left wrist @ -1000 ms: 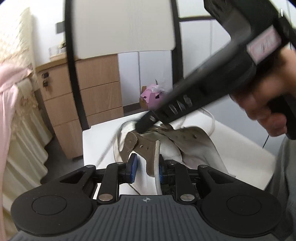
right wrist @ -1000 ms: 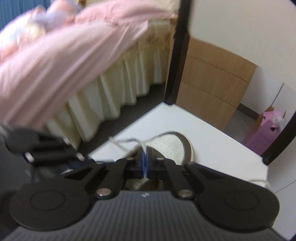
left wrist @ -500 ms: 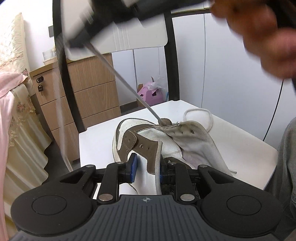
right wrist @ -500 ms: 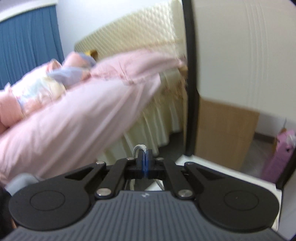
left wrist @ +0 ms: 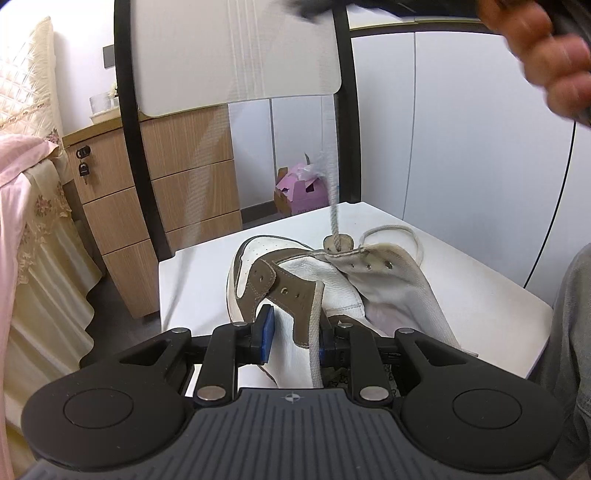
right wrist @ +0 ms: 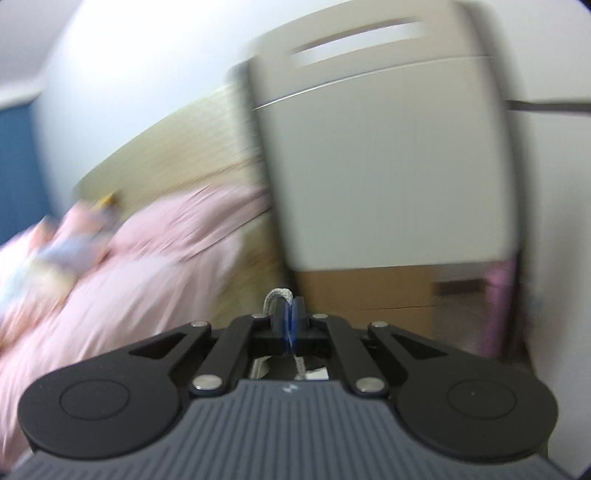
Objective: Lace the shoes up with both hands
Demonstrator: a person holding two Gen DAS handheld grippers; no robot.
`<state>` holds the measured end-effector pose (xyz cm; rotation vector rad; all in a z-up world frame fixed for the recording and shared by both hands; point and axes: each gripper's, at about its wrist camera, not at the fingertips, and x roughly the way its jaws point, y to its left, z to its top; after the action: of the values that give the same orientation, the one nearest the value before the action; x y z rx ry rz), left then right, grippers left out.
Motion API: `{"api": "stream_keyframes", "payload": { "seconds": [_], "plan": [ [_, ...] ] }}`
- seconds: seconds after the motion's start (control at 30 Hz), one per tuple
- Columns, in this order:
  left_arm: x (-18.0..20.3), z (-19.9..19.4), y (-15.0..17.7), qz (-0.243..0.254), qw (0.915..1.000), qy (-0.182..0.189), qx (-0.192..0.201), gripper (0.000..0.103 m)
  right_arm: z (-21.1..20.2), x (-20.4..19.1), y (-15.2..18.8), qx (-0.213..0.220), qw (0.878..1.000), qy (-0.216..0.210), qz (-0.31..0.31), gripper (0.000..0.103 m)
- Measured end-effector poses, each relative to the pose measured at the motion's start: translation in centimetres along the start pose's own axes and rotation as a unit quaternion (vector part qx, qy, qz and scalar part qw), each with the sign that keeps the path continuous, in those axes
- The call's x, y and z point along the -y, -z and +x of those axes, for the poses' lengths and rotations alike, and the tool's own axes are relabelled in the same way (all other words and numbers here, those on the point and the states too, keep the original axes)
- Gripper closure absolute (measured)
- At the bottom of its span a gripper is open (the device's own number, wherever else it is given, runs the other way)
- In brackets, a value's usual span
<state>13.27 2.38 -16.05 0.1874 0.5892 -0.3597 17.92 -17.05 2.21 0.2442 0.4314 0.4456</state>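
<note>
A white and brown shoe (left wrist: pixel 295 273) lies on the white chair seat (left wrist: pixel 192 273), toe pointing away. My left gripper (left wrist: pixel 293 334) is shut on the shoe's near eyelet flap, which stands between the blue pads. A grey lace (left wrist: pixel 334 206) runs taut and nearly straight up from a far eyelet tab to my right gripper (left wrist: pixel 325 7), a dark blur at the top edge held by a hand (left wrist: pixel 546 48). In the right wrist view the right gripper (right wrist: pixel 291 314) is shut on the lace (right wrist: pixel 277 295), which loops over its tip. A slack loop of lace lies right of the shoe.
The chair's white backrest (left wrist: pixel 236 51) and black frame rise behind the shoe. A wooden drawer cabinet (left wrist: pixel 166 184) and a pink box (left wrist: pixel 301 192) stand beyond. A bed with a pink blanket (right wrist: pixel 129 258) is on the left. A grey-trousered knee (left wrist: pixel 572 332) sits at right.
My right gripper has risen and swung right with the lace, drawing it through the eyelet until it stands almost upright. The left gripper and the shoe have stayed put.
</note>
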Motion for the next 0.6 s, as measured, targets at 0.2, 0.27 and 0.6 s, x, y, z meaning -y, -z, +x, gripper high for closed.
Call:
{"api": "stream_keyframes", "payload": {
  "seconds": [0.2, 0.27, 0.6],
  "plan": [
    [0.1, 0.0, 0.0, -0.001, 1.0000, 0.000, -0.001, 0.078, -4.2, 8.0, 1.9, 0.030, 0.982, 0.127, 0.138, 0.100],
    [0.2, -0.1, 0.0, -0.001, 1.0000, 0.002, -0.001, 0.078, -5.1, 9.4, 2.5, 0.040, 0.977, 0.142, 0.155, 0.100],
    [0.0, 0.1, -0.3, -0.025, 0.9996, 0.000, -0.009, 0.079, -7.9, 4.7, -0.9, 0.144, 0.981, 0.129, 0.004, 0.101]
  ]
}}
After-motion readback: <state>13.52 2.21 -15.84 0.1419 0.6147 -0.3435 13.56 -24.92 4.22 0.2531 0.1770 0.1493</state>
